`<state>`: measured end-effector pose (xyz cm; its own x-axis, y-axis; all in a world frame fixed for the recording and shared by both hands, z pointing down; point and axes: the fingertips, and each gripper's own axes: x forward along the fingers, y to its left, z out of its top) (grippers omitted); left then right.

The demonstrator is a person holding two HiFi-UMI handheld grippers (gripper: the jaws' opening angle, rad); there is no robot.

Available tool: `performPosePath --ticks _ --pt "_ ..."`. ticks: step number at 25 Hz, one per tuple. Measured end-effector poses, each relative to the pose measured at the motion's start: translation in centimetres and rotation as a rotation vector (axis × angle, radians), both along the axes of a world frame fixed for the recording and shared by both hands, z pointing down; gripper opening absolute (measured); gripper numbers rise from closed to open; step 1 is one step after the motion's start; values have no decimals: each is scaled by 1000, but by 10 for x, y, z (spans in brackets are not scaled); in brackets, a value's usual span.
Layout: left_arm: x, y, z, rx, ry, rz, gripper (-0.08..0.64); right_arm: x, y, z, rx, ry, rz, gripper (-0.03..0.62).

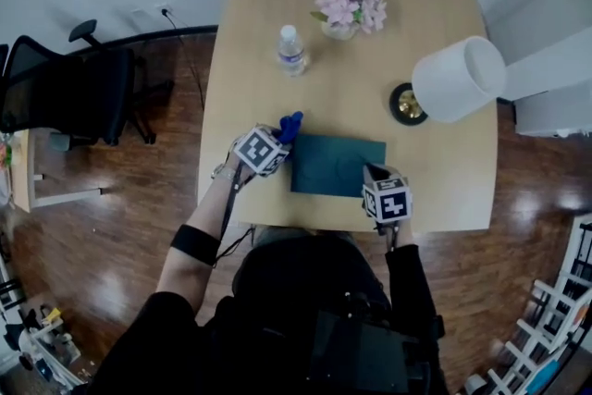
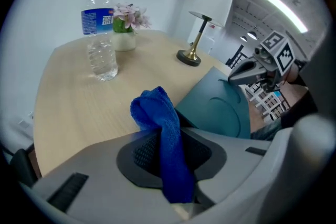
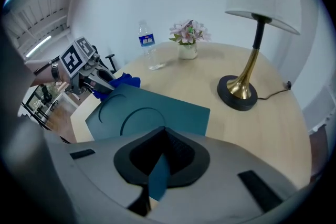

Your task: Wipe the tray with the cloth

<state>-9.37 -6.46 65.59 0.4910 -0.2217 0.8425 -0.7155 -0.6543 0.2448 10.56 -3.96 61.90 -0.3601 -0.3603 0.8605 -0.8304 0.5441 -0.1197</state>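
At the left, the left gripper (image 2: 165, 150) has its jaws drawn in tight on the blue cloth (image 2: 157, 113). The cloth is pinched in a bunch that sticks up past the fingertips and hangs just above the desk (image 1: 435, 171).

From here the tray (image 1: 338, 164) lies directly to the right. Its left short edge is just beside the cloth, touching or nearly so; I cannot tell which. The tray is a dark teal rectangle near the desk's front edge, with its long axis running left to right across the desk. It has a round recess moulded into it and nothing lies in it.

The left gripper is the only one placed to wipe. A sweep rightward along the long axis should cover it.

At the right, the right gripper (image 3: 160, 165) is clamped on the tray's near right corner, with a teal sliver showing between its jaws, probably to steady it.

Farther back stand a capped bottle (image 1: 290, 49) that seems to hold water and a vase (image 1: 340, 30) of pink flowers.
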Motion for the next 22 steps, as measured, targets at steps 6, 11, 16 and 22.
performPosePath --ticks 6,11,16,22 --pt "4 28 -1 -54 51 57 97 0 -1 0 10 -8 18 8" --pt "16 75 -3 -88 92 133 97 3 -1 3 0 1 25 8" --pt "24 130 -5 -123 116 196 97 3 -1 3 -5 -22 46 8" --pt "28 164 -4 -163 167 143 97 4 -4 1 19 -17 66 8"
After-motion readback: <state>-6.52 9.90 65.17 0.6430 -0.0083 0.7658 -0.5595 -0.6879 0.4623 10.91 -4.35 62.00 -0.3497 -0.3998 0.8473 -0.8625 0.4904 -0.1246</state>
